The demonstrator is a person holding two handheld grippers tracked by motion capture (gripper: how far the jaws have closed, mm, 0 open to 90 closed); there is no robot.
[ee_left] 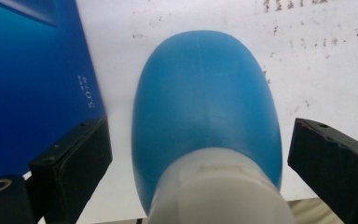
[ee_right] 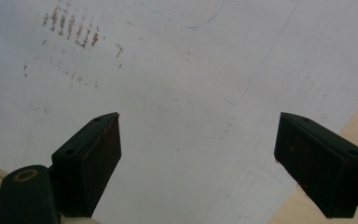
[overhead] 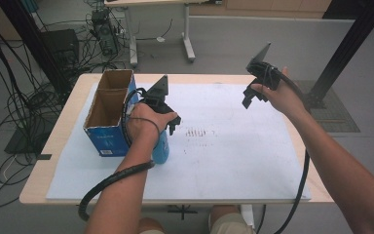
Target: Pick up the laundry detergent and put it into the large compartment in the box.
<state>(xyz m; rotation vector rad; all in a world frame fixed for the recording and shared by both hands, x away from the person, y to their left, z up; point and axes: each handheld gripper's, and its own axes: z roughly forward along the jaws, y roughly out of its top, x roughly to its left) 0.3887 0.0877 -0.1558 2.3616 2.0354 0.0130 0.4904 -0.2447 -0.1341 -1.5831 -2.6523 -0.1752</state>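
Hovering left gripper: the left gripper point(overhead: 168, 117) is hanging directly over the blue plastic bottle with a white cap point(ee_left: 205, 107), held in the person's left hand point(overhead: 141, 127), which is reaching in from the near edge.
Left jaws: they are standing apart, one on each side of the bottle; in the left gripper view a gap is showing between each pad and the bottle's blue body, so nothing is being clamped.
Bottle position: it is standing upright on the white sheet point(overhead: 233, 146) covering the light wooden counter point(overhead: 53, 141), just beside the near right corner of the box.
Box: the open blue cardboard box with a brown inside point(overhead: 108, 114) is sitting at the left part of the sheet, its blue printed wall filling the left side of the left gripper view right next to the bottle.
Right gripper: the right gripper point(overhead: 253, 95) is being held up in the air over the far right part of the sheet, well apart from the bottle.
Right jaws: they are standing wide apart with nothing between them, looking down on the bare sheet.
Sheet marks: a patch of short brown dashes point(ee_right: 74, 30) is showing on the sheet between the two grippers.
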